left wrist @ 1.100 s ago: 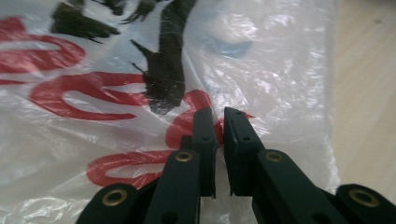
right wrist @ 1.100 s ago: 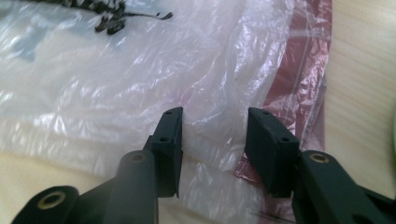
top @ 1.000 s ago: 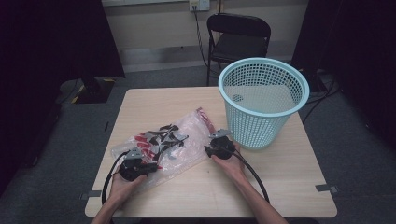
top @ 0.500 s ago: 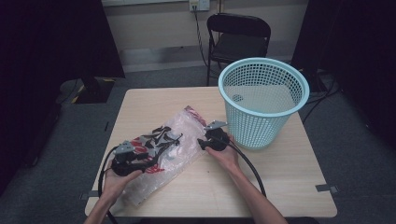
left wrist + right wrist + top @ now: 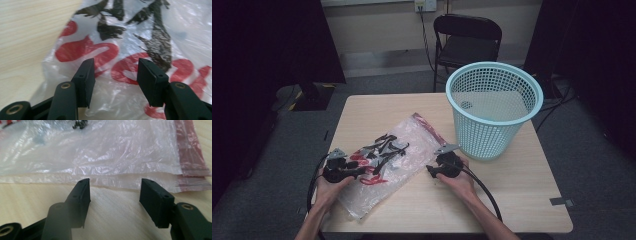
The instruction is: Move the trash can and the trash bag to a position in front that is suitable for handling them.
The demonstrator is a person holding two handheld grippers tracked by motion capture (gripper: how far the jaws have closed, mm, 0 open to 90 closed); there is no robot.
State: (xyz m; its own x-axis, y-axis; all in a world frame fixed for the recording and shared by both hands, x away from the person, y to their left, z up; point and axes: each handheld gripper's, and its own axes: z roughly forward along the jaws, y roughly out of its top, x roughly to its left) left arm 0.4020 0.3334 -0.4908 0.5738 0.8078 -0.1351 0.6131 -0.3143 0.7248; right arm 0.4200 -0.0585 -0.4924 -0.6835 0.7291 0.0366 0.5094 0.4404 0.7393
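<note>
Both sets of jaws have just been opening and are standing apart with nothing pinched. The left gripper is hovering over the plastic bag, its pads right above the red and black print, bag film showing through the gap. The right gripper is sitting just off the bag's edge, bare table between its pads. The bag is lying flat across the table's middle, and the light blue basket is standing near its far-right corner.
</note>
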